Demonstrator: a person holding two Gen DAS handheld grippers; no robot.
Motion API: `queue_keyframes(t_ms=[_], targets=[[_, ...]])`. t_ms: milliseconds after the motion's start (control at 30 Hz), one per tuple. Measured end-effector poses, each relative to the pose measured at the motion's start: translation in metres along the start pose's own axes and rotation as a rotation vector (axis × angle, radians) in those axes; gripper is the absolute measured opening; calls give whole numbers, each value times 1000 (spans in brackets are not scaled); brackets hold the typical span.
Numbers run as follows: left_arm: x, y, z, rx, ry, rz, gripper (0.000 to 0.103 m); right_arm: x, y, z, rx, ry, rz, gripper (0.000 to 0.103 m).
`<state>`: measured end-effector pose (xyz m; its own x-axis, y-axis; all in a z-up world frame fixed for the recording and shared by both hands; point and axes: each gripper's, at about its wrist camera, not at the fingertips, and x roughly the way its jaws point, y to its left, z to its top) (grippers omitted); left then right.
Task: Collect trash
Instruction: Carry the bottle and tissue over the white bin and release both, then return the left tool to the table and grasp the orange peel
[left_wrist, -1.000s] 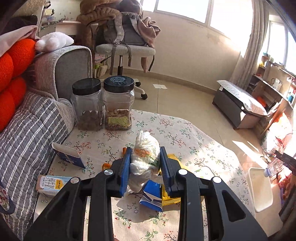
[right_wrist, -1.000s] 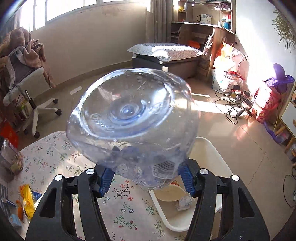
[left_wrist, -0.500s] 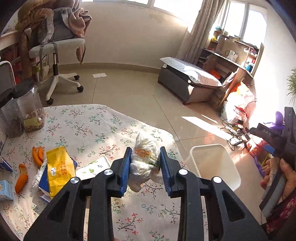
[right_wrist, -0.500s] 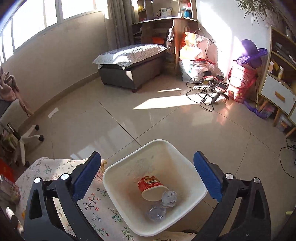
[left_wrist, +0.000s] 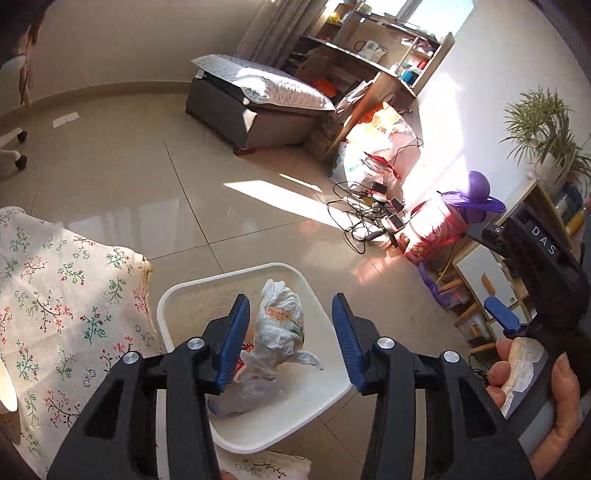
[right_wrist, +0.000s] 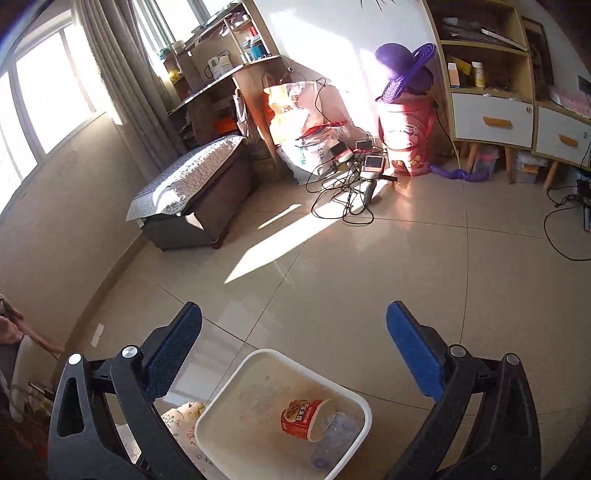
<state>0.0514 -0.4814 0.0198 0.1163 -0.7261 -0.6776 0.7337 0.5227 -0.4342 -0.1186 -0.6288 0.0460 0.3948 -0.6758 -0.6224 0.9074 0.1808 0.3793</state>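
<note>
A light, soft, crumpled plastic bag (left_wrist: 277, 328) is being released into the white bin (left_wrist: 325, 325) as the left gripper (left_wrist: 290, 339) is being opened, while the right gripper (right_wrist: 293, 354) is being held wide and empty.

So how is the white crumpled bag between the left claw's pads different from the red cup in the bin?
The crumpled bag is white, soft and wrinkled; the red cup is rigid and printed. The bag is above the bin, between the left claw's pads, which have just been opening and no longer press on it; the cup lies tipped on its side on the bin floor. Both are trash.
</note>
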Motion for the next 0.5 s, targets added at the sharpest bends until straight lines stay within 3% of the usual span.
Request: queue_keyframes(t_ms=[33, 100, 167, 500], targets=[[4, -6, 0, 6, 10, -8, 66, 0, -3, 3, 16, -10, -2, 96], [5, -13, -2, 31, 15, -5, 68, -3, -7, 5, 35, -29, -2, 96], [-1, -16, -5, 68, 0, 38, 74, -6, -5, 3, 32, -40, 3, 96], [-78, 20, -4, 185, -236, 471, 88, -21, 43, -31, -119, -27, 69, 96]])
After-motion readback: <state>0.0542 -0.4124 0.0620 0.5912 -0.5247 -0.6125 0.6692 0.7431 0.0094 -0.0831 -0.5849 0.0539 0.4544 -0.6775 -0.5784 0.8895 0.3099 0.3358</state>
